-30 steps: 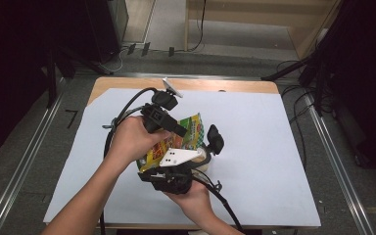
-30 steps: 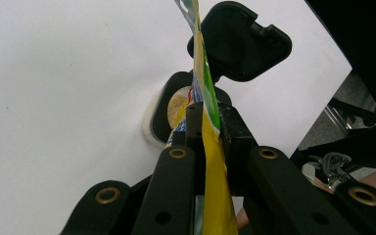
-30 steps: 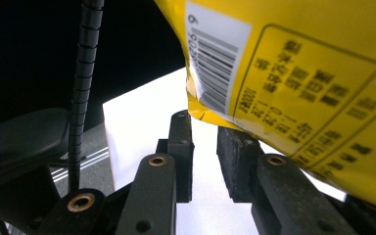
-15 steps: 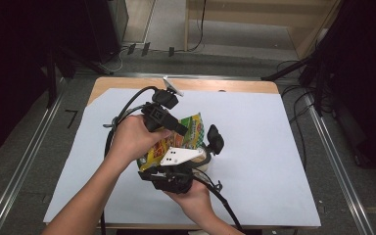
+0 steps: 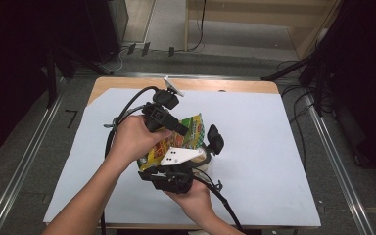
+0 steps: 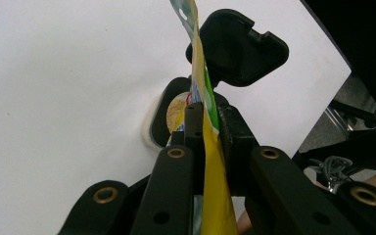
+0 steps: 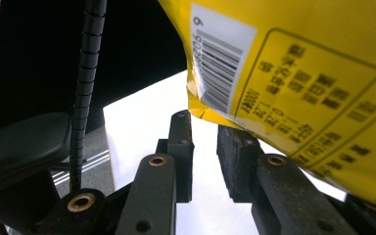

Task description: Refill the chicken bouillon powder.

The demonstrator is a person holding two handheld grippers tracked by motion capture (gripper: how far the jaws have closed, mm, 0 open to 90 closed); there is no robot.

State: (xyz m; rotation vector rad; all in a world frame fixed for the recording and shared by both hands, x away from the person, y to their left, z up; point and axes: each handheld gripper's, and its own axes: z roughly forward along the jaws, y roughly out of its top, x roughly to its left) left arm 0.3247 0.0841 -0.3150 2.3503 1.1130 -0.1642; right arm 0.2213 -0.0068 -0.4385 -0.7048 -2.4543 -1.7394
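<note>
At the centre of the high view, both hands met over the white counter [image 5: 274, 161], holding a yellow packet [image 5: 188, 132] between them. The left gripper [image 5: 178, 128], coming from the left of the frame, had its fingers clamped on the packet; in the left gripper view the packet's thin edge [image 6: 210, 161] ran straight up between the two closed fingers [image 6: 192, 127]. Beyond them, in the middle of that view, lay a small black container [image 6: 174, 115] with pale contents, its lid [image 6: 237, 46] hinged open above it. The right gripper [image 5: 203, 155] came up from the bottom of the frame. In the right gripper view its fingers [image 7: 181, 147] stood narrowly apart with white counter between them, while the packet's barcoded back [image 7: 298, 73] hung above, filling the upper right.
</note>
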